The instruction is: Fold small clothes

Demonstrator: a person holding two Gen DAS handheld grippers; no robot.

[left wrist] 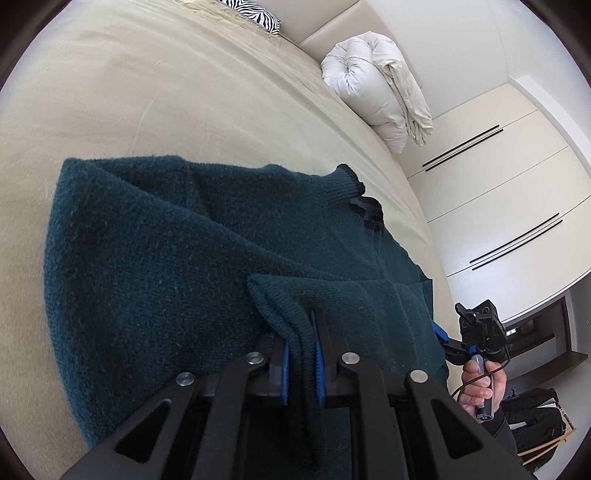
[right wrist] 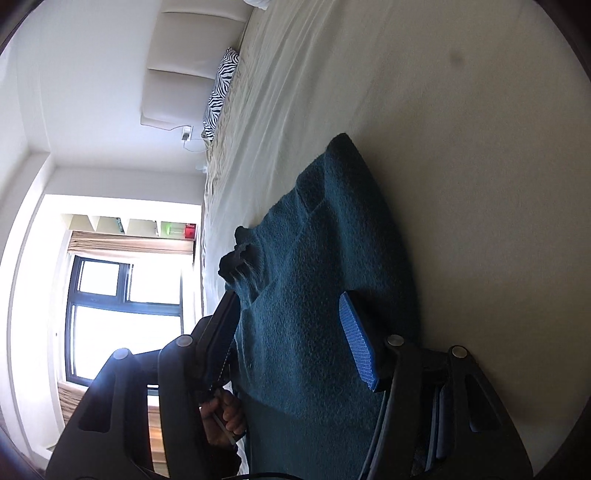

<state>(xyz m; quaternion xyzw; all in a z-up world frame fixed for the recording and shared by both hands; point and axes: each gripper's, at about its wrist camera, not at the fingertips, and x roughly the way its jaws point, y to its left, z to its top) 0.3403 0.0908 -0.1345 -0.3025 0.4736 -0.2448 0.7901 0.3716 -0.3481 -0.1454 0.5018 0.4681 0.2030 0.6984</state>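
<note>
Room: bedroom, cream bed (left wrist: 155,92) ahead of both claws, rolled duvet (left wrist: 373,92) and zebra pillow (left wrist: 255,14) far beyond, wardrobe doors (left wrist: 498,184) off to the side.
Sweater: dark teal knit sweater (left wrist: 166,240), spread on the bed directly ahead of the left claw, collar away from it.
Progress: early going, by the look of it; near edge lifted, no finished fold in sight, sleeves and body likely yet to come.
Left claw (left wrist: 301,354): narrow, blue pads pinching a bunched fold of the sweater's near edge.
Right claw (right wrist: 291,339): spread wide, sweater between the fingers, nothing pinched; contact hard to call.
</note>
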